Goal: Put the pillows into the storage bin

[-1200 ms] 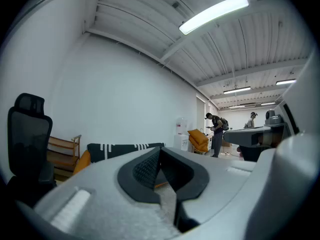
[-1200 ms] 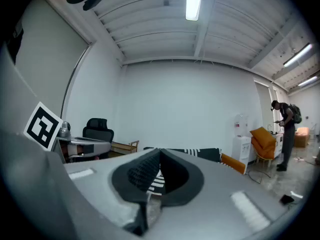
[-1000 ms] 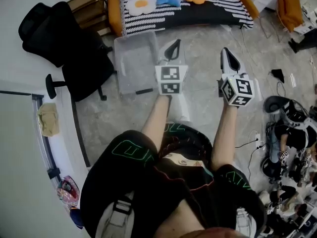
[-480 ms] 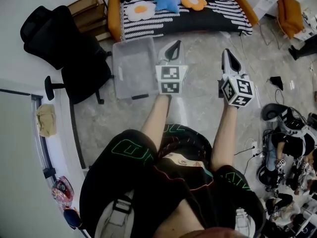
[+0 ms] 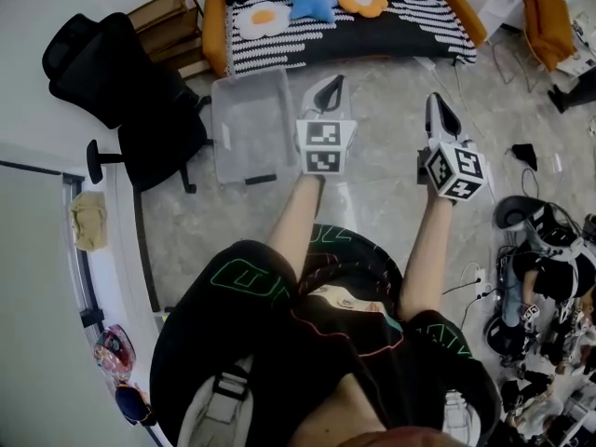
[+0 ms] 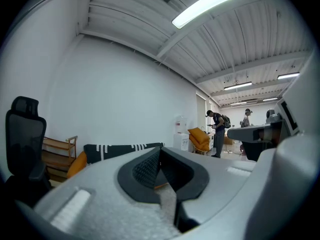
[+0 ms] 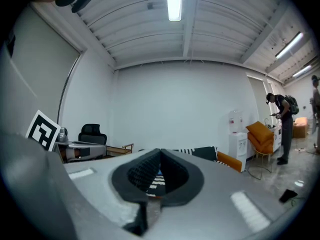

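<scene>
Three pillows (image 5: 311, 1) lay on the far sofa (image 5: 410, 24), likely soft and light, best pinched at an edge. The bin (image 5: 250, 124) sat nearer, left. The left gripper (image 5: 328, 88) and right gripper (image 5: 437, 107) were closed, empty.

A grey marbled floor (image 5: 382, 203) runs up to a black-and-white striped sofa (image 5: 391, 31) with orange ends, set against a plain white wall (image 7: 185, 109). Left of the sofa stands a low wooden shelf (image 5: 168, 17), and nearer on that side is a black office chair (image 5: 112, 82) on castors. An orange chair (image 5: 545, 17) sits beyond the sofa's right end, near a white water dispenser (image 7: 236, 134). Cables and dark gear (image 5: 545, 268) litter the floor at the right. Overhead, a ribbed white ceiling (image 7: 200, 29) carries a lit strip light (image 7: 174, 1).
</scene>
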Motion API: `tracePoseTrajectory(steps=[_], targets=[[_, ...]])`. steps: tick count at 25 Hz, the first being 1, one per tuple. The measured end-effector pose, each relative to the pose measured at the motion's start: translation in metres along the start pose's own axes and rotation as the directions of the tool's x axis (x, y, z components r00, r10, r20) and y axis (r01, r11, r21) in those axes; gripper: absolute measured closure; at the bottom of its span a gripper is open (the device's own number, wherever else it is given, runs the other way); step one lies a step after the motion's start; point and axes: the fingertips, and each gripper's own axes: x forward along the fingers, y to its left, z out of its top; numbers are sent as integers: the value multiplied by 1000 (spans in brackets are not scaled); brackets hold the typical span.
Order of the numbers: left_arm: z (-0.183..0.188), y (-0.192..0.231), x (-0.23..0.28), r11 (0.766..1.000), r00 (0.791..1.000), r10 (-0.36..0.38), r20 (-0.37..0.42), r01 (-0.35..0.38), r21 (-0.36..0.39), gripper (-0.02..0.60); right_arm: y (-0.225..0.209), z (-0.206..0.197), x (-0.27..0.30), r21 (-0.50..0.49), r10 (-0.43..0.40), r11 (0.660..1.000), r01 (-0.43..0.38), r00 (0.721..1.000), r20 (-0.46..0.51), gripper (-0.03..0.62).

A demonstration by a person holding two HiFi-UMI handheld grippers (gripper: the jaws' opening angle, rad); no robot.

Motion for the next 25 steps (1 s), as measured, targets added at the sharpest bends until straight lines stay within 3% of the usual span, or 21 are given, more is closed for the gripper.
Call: tracePoseTrajectory(steps=[5,12,16,20,25], targets=[[6,7,5,999,999,38,7,-38,30,571,-7,3,14,38,35,999,-36,999,19,591],[-14,74,29,990,990,138,-33,-138,-23,571,28,-14,80,14,153,988,-152,988,-27,592],[-21,93,75,988,989,144,-43,-146,-54,571,12,-19,127,11,158,988,-157,986,-45,591],[-35,115,129,992,989,121,-84,-125,-37,571,-10,-29,185,56,124,991,-121,991,-58,592],[-45,177,188,987,980,144,-138,-153,-51,571,-4,-40,276,90,151,986,-142,983,-103,591]])
